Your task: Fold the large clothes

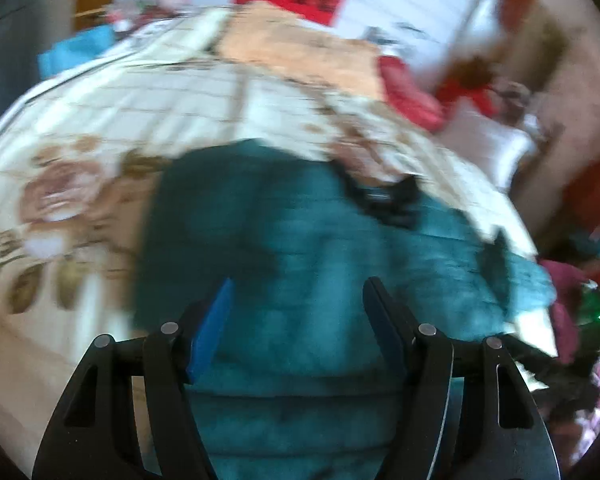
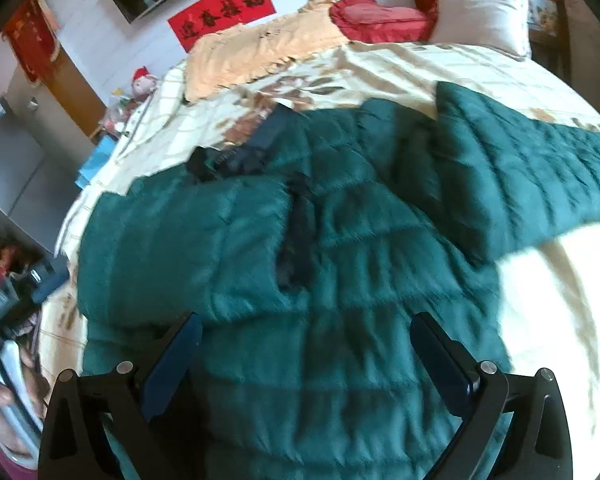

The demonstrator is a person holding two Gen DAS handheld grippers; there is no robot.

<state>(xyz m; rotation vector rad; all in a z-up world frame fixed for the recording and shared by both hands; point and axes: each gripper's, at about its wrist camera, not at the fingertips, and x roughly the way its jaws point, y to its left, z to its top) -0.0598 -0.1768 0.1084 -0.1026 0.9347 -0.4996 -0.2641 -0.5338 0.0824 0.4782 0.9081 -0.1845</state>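
Observation:
A large dark teal quilted coat [image 2: 340, 248] lies spread on a bed, its dark collar [image 2: 228, 162] toward the far side. One sleeve [image 2: 532, 172] stretches out to the right; the other side is folded in over the body [image 2: 188, 240]. My right gripper [image 2: 306, 334] hovers open above the coat's lower part, nothing between its fingers. In the blurred left wrist view the coat [image 1: 300, 248] fills the lower middle, and my left gripper [image 1: 298, 300] is open above it, holding nothing.
The cream floral bedspread [image 2: 440, 68] covers the bed, with an orange blanket [image 2: 260, 52], a red cushion [image 2: 380, 18] and a white pillow [image 2: 480, 16] at the head. Clutter and a person's hand [image 2: 4, 408] show at the left bedside.

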